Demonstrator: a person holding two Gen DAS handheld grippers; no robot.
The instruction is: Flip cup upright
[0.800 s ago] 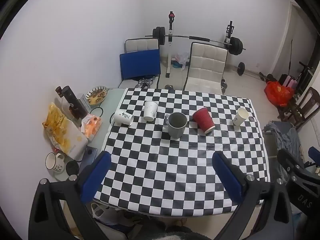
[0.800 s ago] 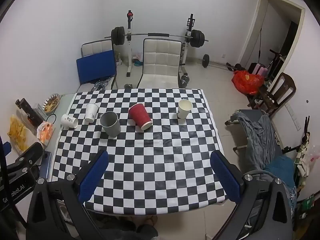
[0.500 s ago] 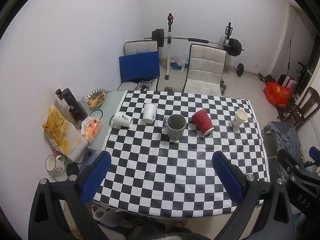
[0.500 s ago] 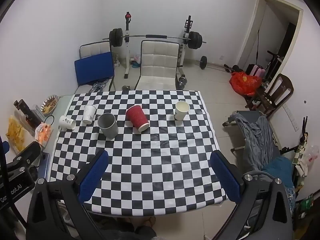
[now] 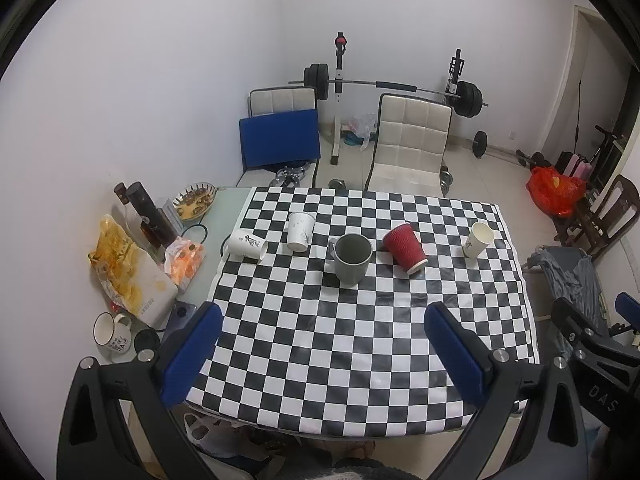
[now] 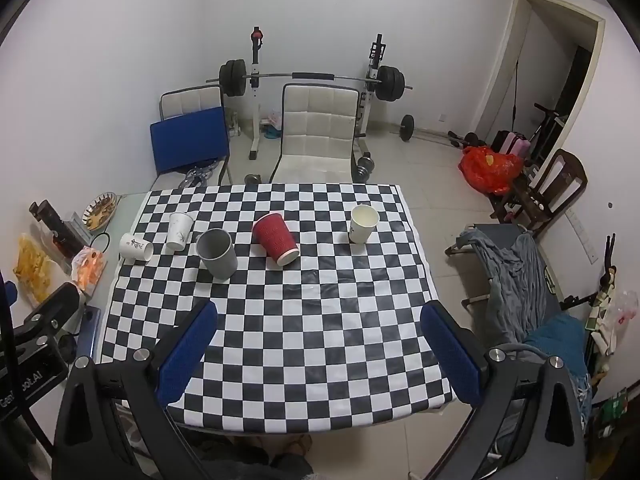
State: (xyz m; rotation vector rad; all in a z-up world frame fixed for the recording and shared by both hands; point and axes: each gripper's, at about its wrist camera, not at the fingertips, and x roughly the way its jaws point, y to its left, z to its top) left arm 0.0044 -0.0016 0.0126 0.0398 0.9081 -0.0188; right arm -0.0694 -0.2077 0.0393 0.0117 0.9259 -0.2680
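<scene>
A red paper cup (image 5: pixel 404 247) (image 6: pixel 276 239) lies on its side on the checkered table (image 5: pixel 340 340) (image 6: pixel 288 320), mouth toward me. A white printed cup (image 5: pixel 246 243) (image 6: pixel 136 246) lies on its side at the table's left edge. Another white cup (image 5: pixel 300 231) (image 6: pixel 179 230) stands mouth down. A grey mug (image 5: pixel 352 258) (image 6: pixel 217 253) and a cream cup (image 5: pixel 478 239) (image 6: pixel 363 223) stand upright. My left gripper (image 5: pixel 320 350) and right gripper (image 6: pixel 318 346) are open and empty, held high above the table's near edge.
A side surface at left holds snack bags (image 5: pixel 120 268), a dark bottle (image 5: pixel 150 216), a dish (image 5: pixel 194 200) and an enamel mug (image 5: pixel 110 330). Two chairs (image 5: pixel 408 144) and a barbell rack (image 5: pixel 340 80) stand behind the table. Grey cloth (image 6: pixel 516 272) drapes a seat at right.
Both grippers have risen and drawn back slightly, so the table looks smaller. The cups have not moved.
</scene>
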